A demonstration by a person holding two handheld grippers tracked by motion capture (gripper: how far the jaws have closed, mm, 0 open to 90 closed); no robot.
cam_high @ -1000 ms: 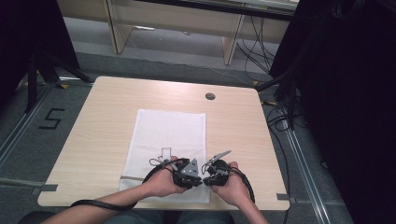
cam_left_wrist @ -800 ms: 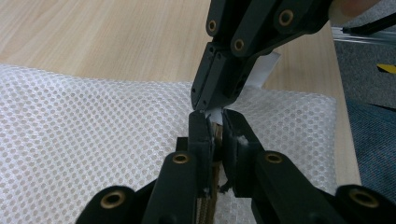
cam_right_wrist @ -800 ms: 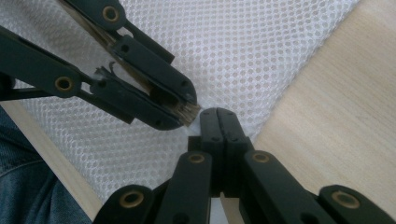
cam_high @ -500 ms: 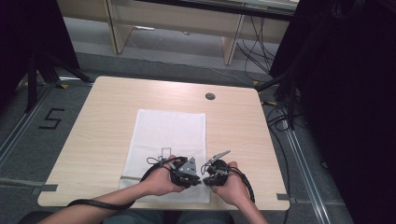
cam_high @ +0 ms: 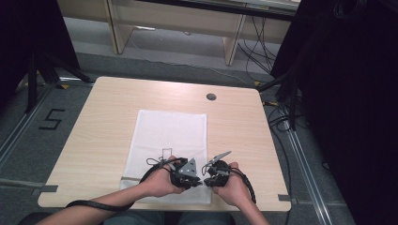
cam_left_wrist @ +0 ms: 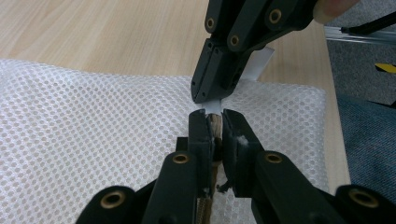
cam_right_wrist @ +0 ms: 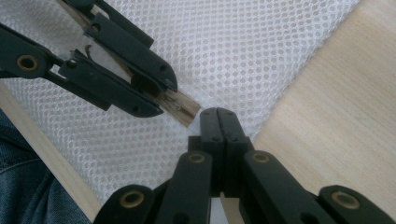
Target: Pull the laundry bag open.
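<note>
A white mesh cloth [cam_high: 171, 129] lies on the wooden table [cam_high: 108, 112]. Both hands meet over its near edge. My left gripper [cam_left_wrist: 215, 122] is shut on a thin flat brown stick [cam_left_wrist: 215, 127], whose end pokes out past the jaws [cam_right_wrist: 183, 110]. My right gripper [cam_right_wrist: 218, 114] faces it tip to tip, jaws pressed together on a narrow white strip [cam_left_wrist: 258, 65] that runs from the stick's end through them. In the high view the left gripper [cam_high: 196, 182] and the right gripper [cam_high: 206, 180] almost touch above the cloth [cam_right_wrist: 243, 46].
A round cable hole [cam_high: 211, 97] sits at the table's far right. A small outlined rectangle [cam_high: 167, 151] is on the cloth. Tape tabs [cam_high: 47, 188] mark the near corners. Cables [cam_high: 281, 117] lie on the floor at the right. The person's jeans [cam_right_wrist: 18, 186] show below the table edge.
</note>
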